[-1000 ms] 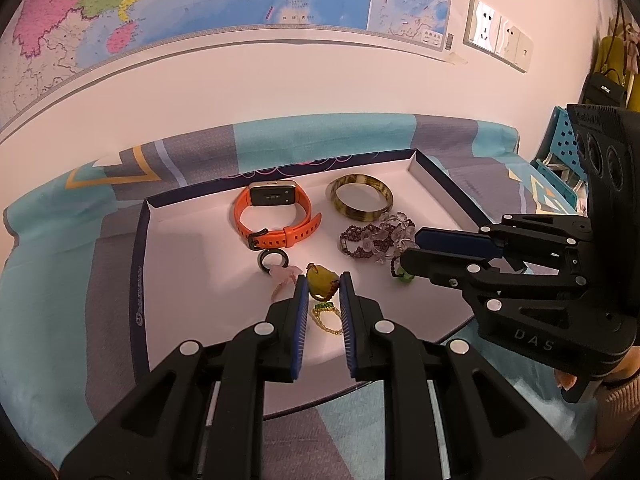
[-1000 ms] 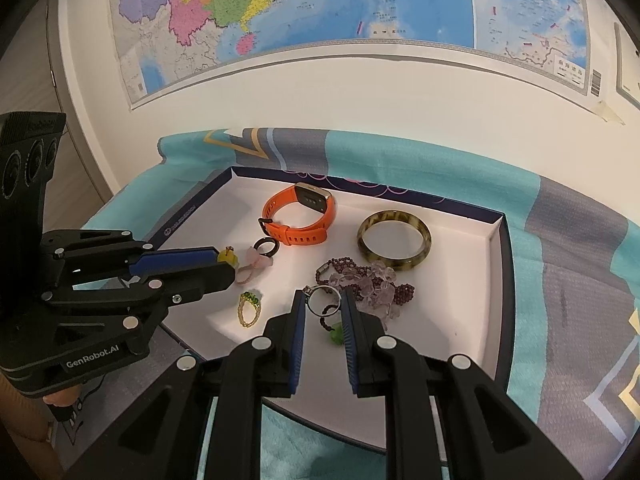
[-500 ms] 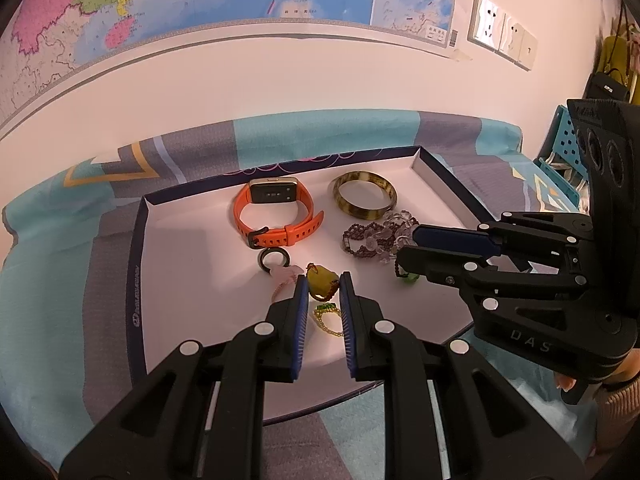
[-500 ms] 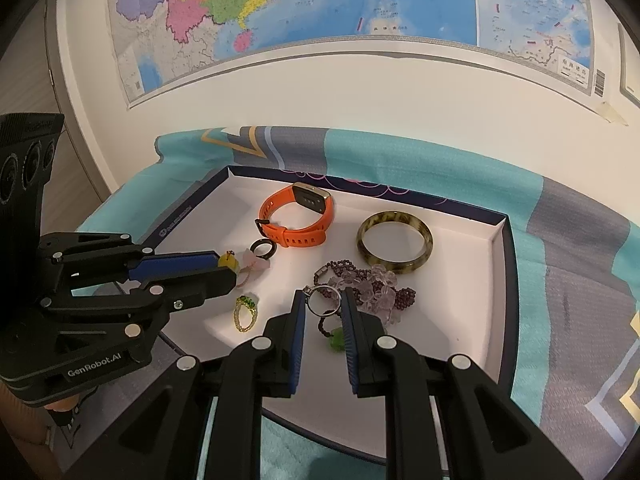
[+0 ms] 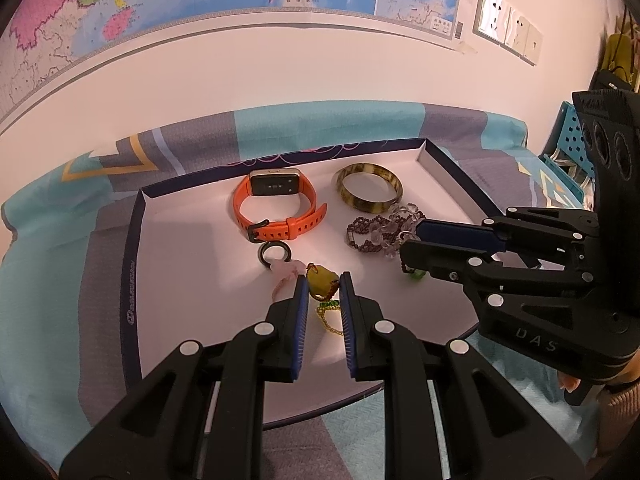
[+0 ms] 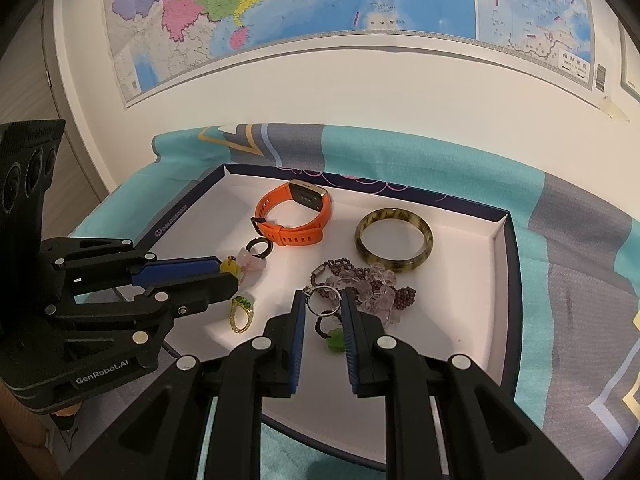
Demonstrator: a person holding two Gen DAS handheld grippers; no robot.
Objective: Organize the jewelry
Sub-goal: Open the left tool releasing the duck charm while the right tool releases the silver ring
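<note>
A white tray [image 5: 180, 248] with a dark blue rim holds the jewelry. My left gripper [image 5: 323, 286] is shut on a yellow pendant [image 5: 321, 280] and holds it just above the tray, over a gold ring with green stones [image 5: 329, 312]. My right gripper [image 6: 323, 304] is shut on a silver ring [image 6: 323, 300]; a dark bead strand with a green stone [image 6: 334, 340] hangs under it. An orange smartwatch [image 5: 276, 208], a tortoiseshell bangle [image 5: 368, 192], a black ring [image 5: 274, 254], a pink charm [image 5: 286, 274] and a purple and clear bead bracelet [image 5: 376, 234] lie in the tray.
The tray sits on a teal and grey cloth [image 5: 60, 280] against a white wall with a map [image 5: 200, 0]. Wall sockets [image 5: 508, 28] are at the upper right. A blue perforated basket [image 5: 568, 148] stands at the right.
Both grippers have drawn back slightly toward the tray's near edge, still holding the pendant and the silver ring. The items in the tray have not moved.
</note>
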